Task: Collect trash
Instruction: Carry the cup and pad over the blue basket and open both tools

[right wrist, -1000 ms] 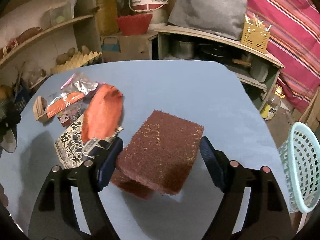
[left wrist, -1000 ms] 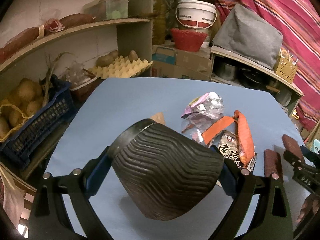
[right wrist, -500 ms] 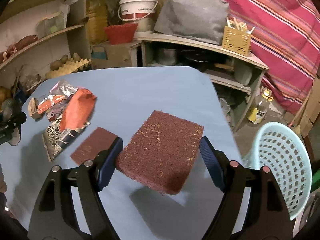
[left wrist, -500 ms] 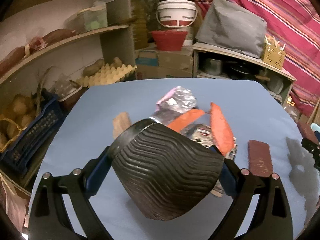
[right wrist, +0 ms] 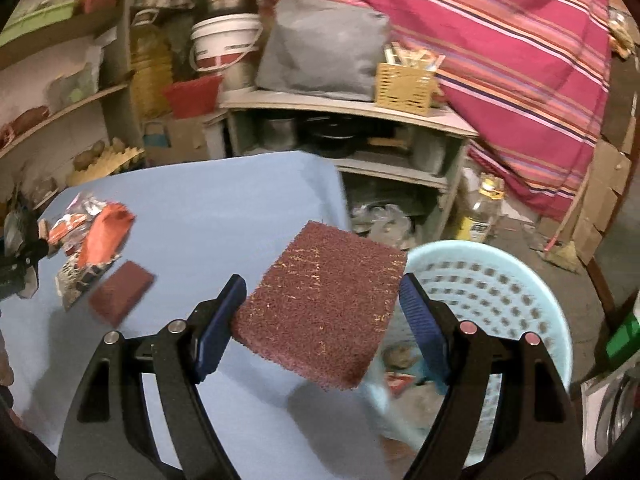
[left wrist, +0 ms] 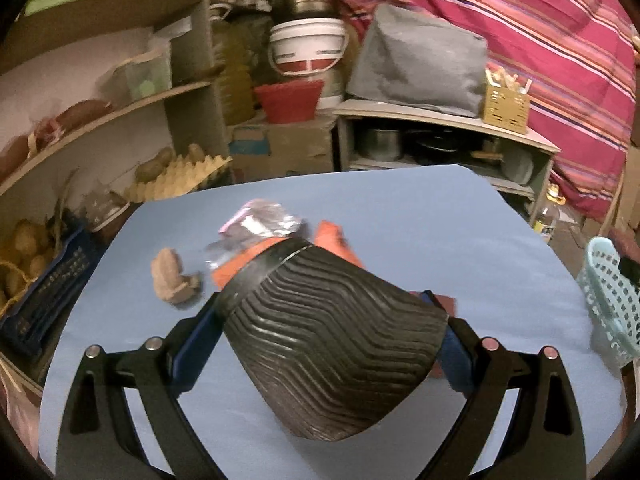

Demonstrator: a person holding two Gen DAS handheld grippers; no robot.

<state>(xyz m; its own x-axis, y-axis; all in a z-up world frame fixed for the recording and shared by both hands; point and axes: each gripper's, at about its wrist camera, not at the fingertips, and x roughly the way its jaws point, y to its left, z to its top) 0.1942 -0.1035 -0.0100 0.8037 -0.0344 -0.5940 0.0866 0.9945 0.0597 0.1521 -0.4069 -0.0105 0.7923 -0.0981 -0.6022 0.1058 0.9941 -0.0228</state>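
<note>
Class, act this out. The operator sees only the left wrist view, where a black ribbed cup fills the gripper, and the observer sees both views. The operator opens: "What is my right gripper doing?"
Observer: The right gripper is shut on a maroon scouring pad, held over the table near its edge.
Operator: I see a basket at my right. What's in it?
Observer: The light blue basket has a few scraps in its bottom.
Operator: Is anything hidden behind my black ribbed cup?
Observer: A second maroon pad lies flat on the table beside the wrappers.
</note>
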